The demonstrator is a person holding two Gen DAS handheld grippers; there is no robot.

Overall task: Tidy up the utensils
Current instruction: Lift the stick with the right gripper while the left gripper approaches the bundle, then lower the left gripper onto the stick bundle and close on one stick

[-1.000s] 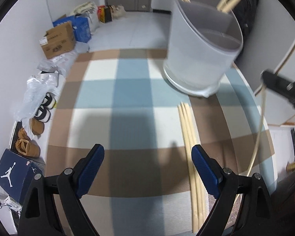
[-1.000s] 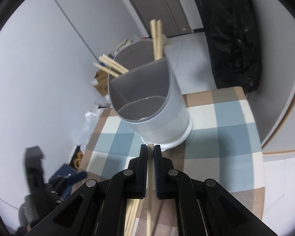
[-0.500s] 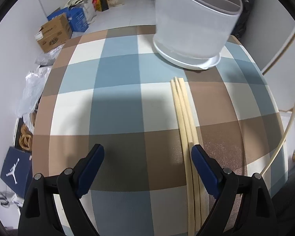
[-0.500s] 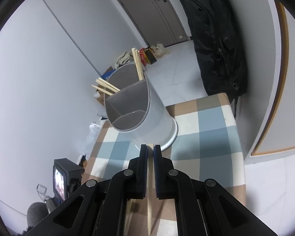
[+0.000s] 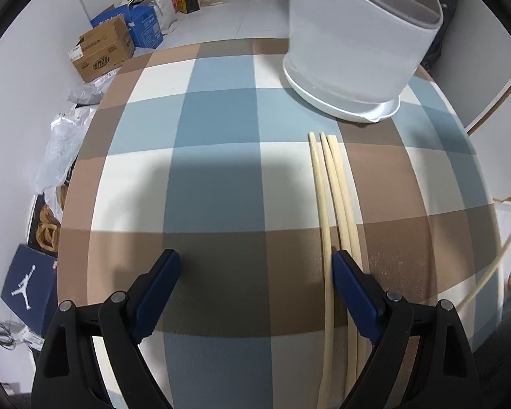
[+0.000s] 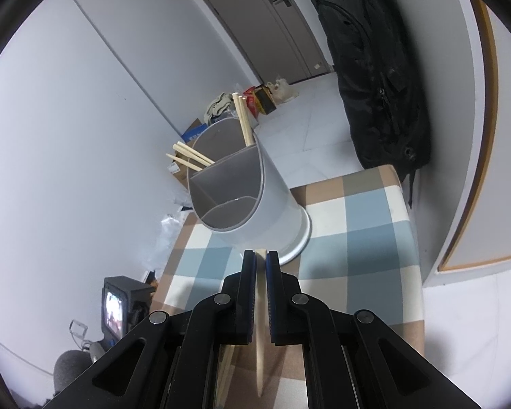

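Change: since a second ago the right gripper (image 6: pixel 261 266) has lifted its chopstick (image 6: pixel 259 334) clear of the table, and the holder (image 6: pixel 252 201) looks further from it; the left view has tipped down toward the cloth.
Right tongs: clamped together on the single chopstick, its blunt end just past the pads, its point hanging down.
Left tongs: the left gripper (image 5: pixel 255 266) stands wide apart and holds nothing; its right pad is just over the three loose chopsticks (image 5: pixel 337 204).
Holder place: at the far end of the checked table (image 5: pixel 221 170), upright, with chopsticks already in its far compartments.
Doing it well: I think the stick should be turned point-down above a compartment, lowered inside the rim, then released.
Risk: the divider or the rim could deflect it.
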